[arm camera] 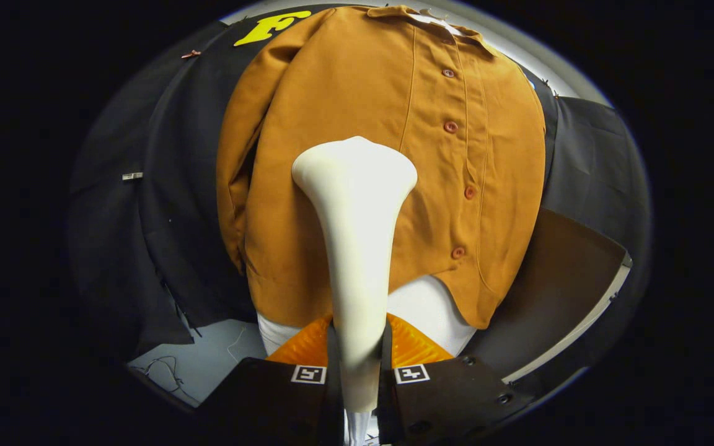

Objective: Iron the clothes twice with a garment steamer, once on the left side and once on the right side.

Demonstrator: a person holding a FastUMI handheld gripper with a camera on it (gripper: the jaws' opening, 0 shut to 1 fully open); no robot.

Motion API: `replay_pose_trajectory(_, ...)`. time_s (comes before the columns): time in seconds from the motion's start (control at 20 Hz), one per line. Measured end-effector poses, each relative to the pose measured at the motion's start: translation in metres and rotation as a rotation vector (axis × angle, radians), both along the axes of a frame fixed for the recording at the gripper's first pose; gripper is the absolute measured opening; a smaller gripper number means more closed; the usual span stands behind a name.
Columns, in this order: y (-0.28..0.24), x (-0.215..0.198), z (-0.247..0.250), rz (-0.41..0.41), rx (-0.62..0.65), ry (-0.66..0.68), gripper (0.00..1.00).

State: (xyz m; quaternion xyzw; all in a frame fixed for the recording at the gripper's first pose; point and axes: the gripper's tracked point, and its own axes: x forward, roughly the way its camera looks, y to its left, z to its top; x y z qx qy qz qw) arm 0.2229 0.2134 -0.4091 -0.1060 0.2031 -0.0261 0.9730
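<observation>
The gripper [357,365] is clamping both fingers on the handle of a white garment steamer [355,248]. The steamer's long axis is running away from the fingers, its flared head pointing at an orange-brown button shirt [456,186] hanging on the far wall. The head is covering part of the shirt's front; the handle's near end is hiding between the fingers.

Claw-mounted fisheye camera: faces forward along the claw [357,356], close to the hanging shirt [394,155] ahead.
</observation>
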Motion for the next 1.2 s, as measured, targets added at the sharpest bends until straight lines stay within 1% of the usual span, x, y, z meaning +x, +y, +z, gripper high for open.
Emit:
replay_pose_trajectory(0.25, -0.009, -0.022, -0.029, 0.006, 0.019, 0.055, 0.25)
replay_pose_trajectory(0.45, -0.021, -0.049, -0.016, -0.001, 0.034, 0.058, 0.25)
replay_pose_trajectory(0.6, -0.028, -0.066, 0.018, 0.004, 0.049, 0.024, 0.25)
replay_pose_trajectory(0.9, -0.036, -0.099, 0.116, 0.022, 0.092, -0.057, 0.25)
replay_pose_trajectory(1.2, -0.031, -0.126, 0.209, 0.057, 0.157, -0.106, 0.25)
